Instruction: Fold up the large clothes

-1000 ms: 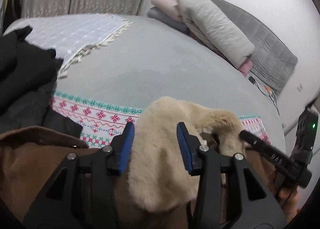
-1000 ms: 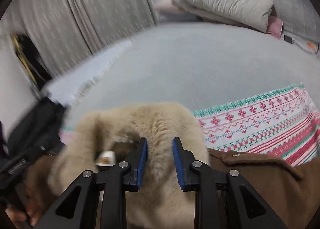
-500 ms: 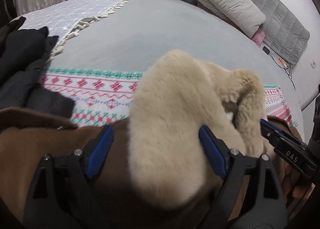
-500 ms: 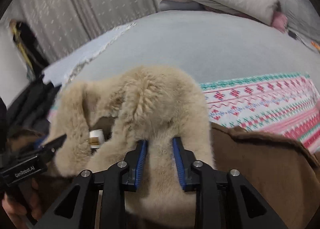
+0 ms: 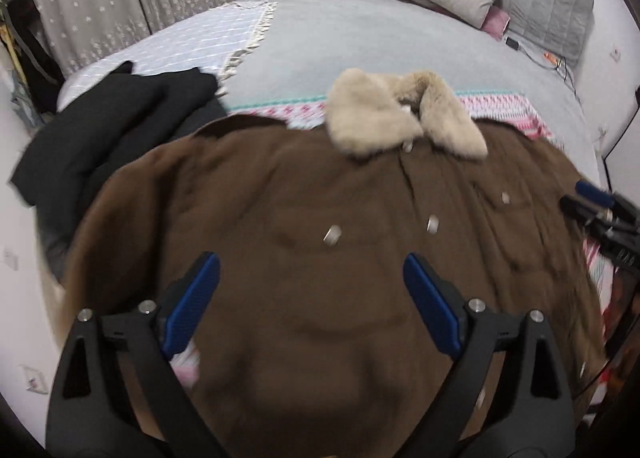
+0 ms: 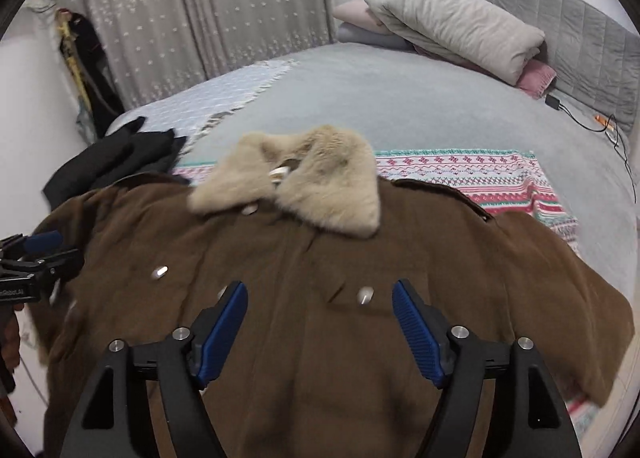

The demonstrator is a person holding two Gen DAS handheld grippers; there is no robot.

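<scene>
I have two tools out over one brown coat (image 5: 304, 217), which lies spread front-up on the bed (image 5: 360, 41), its one cream fur collar (image 5: 400, 117) at the far end and turned down in two flaps. My left tool (image 5: 312, 298) has just been opening; its two blue pads stand wide apart above the brown cloth and hold nothing. My right tool (image 6: 320, 322) has just been opening too, its two pads spread well apart with nothing gripped, the coat lying below them. In the left view my right tool shows at the right edge; in the right view my left tool shows at the left edge.

On the coat front I count three pale buttons in the left view, blurred, and a few more in the right view. Under the coat lies one patterned blanket (image 6: 460, 165) in red, white and green. One heap of black clothing (image 5: 108, 125) sits beside the coat's shoulder. Beyond it lies one pale checked throw (image 5: 192, 41) with a fringe. At the head of the bed there is one rolled grey quilt (image 6: 452, 21) on a few pillows, against one grey headboard (image 6: 588, 33). One charger cable (image 6: 580, 117) trails near it.
</scene>
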